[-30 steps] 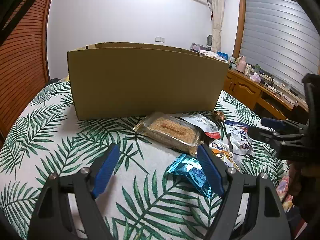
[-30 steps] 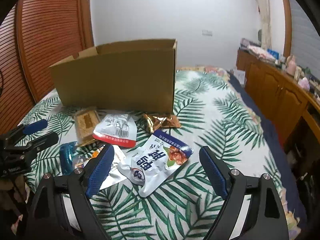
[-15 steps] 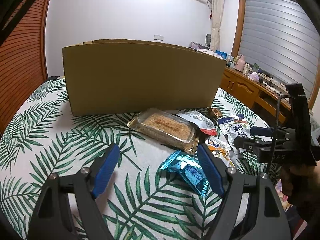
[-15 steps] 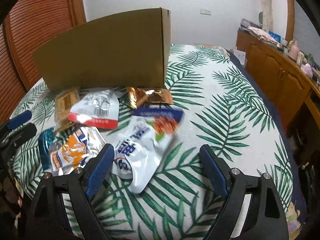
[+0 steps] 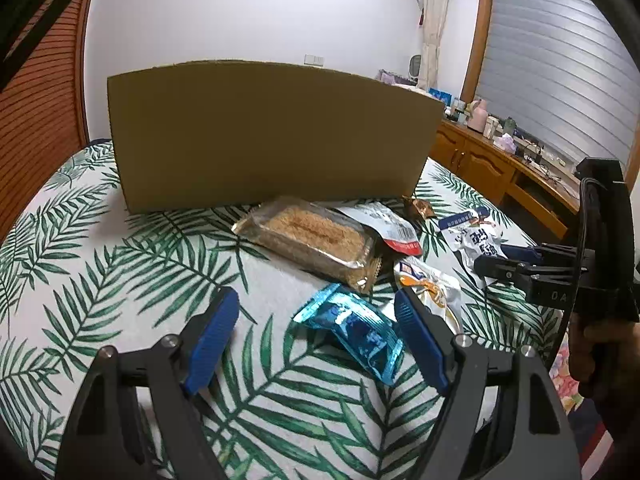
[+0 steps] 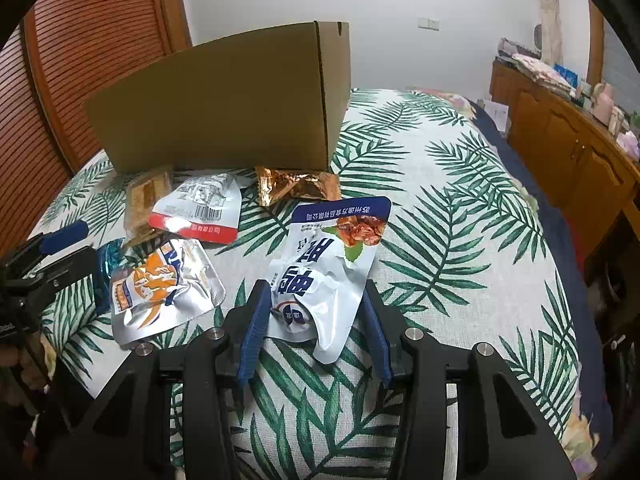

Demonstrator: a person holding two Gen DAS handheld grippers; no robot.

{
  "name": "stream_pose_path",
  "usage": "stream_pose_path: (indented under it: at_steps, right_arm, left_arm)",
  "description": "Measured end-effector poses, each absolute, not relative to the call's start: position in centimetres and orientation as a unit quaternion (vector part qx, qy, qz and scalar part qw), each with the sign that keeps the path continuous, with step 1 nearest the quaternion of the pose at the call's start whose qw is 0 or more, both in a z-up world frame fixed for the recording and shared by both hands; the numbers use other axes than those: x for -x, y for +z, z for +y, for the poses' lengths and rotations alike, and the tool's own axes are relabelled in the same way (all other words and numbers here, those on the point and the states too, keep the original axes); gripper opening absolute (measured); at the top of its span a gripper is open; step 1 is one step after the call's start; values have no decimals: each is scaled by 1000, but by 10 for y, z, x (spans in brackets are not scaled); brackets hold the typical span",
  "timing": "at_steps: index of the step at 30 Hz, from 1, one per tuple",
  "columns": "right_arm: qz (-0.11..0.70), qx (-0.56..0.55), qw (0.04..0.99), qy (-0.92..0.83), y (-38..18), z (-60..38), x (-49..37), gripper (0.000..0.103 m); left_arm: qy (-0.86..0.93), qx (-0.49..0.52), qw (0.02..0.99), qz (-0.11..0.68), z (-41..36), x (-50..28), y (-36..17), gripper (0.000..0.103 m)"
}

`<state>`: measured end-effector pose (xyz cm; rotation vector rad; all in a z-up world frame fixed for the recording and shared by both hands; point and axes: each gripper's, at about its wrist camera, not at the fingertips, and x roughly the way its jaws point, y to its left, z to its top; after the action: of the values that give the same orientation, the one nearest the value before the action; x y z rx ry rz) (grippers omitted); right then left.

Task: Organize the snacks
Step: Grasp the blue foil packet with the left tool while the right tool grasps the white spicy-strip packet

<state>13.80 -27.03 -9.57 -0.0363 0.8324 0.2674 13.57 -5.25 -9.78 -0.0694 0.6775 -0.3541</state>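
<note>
Leaf-print bedspread [image 6: 460,240] holds cardboard box [image 6: 224,108], contents hidden, snack packets outside.

We are in a home bedroom: a bed under a palm-leaf sheet [image 6: 460,216], a wooden louvred wardrobe [image 6: 72,80] at left, a cluttered wooden sideboard [image 6: 568,140] at right, and a shuttered window [image 5: 560,64] far right.

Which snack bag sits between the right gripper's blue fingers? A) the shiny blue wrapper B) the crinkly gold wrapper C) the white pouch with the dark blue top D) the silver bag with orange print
C: in the right wrist view the right gripper is closing around the near end of the white pouch with the dark blue top.
</note>
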Motion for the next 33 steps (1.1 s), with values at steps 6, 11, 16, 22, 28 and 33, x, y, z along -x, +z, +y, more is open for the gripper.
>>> stream_pose_path:
  at_steps: [6, 11, 16, 22, 28, 33]
  right_arm:
    - [388, 19, 913, 125, -99, -270, -133, 45]
    - [381, 27, 917, 119, -99, -267, -132, 45]
    - [376, 27, 918, 121, -100, -268, -131, 45]
    - [371, 28, 921, 119, -102, -268, -130, 45]
    - [370, 28, 921, 118, -102, -268, -130, 45]
    - [370, 28, 921, 118, -102, -268, -130, 45]
  left_arm:
    - [-172, 33, 923, 342, -61, -135, -97, 75]
    - [-158, 11, 919, 360, -72, -146, -99, 60]
    - [-157, 20, 913, 376, -63, -145, -103, 51]
    - [-153, 57, 909, 384, -37, -136, -101, 50]
    - [-142, 76, 911, 379, -19, -124, -94, 57]
    - [-165, 82, 908, 376, -12, -100, -88, 53]
